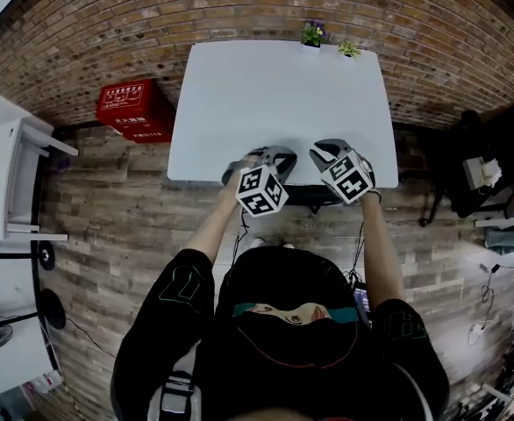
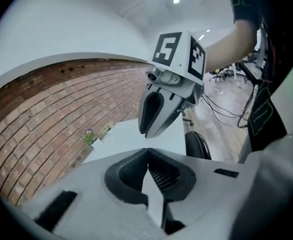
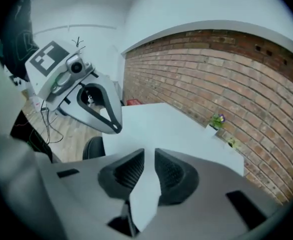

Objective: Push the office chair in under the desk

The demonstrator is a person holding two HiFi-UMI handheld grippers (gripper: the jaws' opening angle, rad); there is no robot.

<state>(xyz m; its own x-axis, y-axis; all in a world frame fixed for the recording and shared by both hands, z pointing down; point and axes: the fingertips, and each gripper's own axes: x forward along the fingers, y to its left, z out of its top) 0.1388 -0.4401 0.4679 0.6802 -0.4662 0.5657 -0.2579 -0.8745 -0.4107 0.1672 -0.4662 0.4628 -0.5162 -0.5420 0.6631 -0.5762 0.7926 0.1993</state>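
A: Brick wall, white desk. Where's the office chair?
B: Mostly tucked beneath the near edge. Left gripper pressed together, empty; right gripper slightly apart, empty.
A: Handling?
B: Probably heavy but rolls; push the stiff backrest top.

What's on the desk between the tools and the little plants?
Nothing. The head view shows bare white desk from the left tool and right tool to the plants.
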